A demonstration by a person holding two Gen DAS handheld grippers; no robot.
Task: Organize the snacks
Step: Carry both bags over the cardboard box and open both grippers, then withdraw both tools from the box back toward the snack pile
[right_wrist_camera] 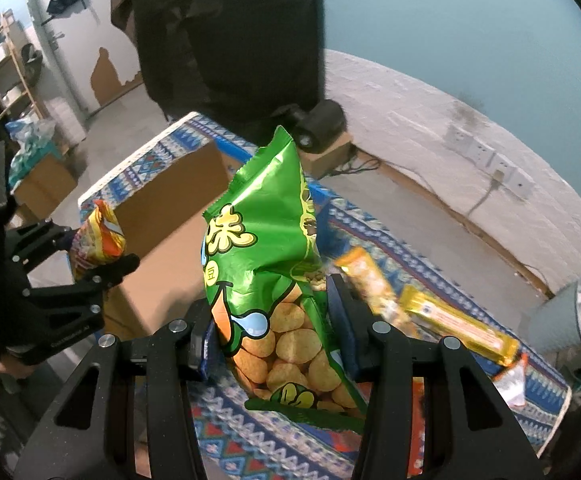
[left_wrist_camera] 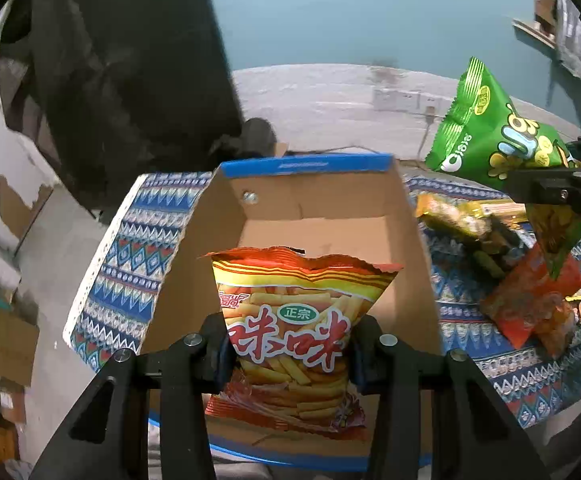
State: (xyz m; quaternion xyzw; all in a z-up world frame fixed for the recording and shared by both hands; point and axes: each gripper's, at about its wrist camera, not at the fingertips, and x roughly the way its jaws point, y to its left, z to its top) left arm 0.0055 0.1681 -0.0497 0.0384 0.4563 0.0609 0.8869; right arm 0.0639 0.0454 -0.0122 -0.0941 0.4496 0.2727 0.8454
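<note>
The left hand-held gripper (left_wrist_camera: 290, 354) squeezes the orange bag (left_wrist_camera: 296, 320) over the box (left_wrist_camera: 310, 216); the right hand-held gripper (right_wrist_camera: 268, 340) squeezes the green bag (right_wrist_camera: 270, 264). A loose squeeze could drop either bag outside.

Both grippers (left_wrist_camera: 290, 350) (right_wrist_camera: 268, 340) tilted down, jaws clamped.

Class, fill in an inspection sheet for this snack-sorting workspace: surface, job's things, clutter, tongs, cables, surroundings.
Surface: patterned blue tablecloth.
Job's things: open cardboard box, empty inside as far as seen; orange fries bag; green snack bag; yellow bars and a red packet lying loose on the cloth.
Clutter: nothing seen.
Tongs: left tongs grip the orange bag over the box; right tongs grip the green bag.
Cables: wall socket cable.
Surroundings: person in dark clothing, shelving.
</note>
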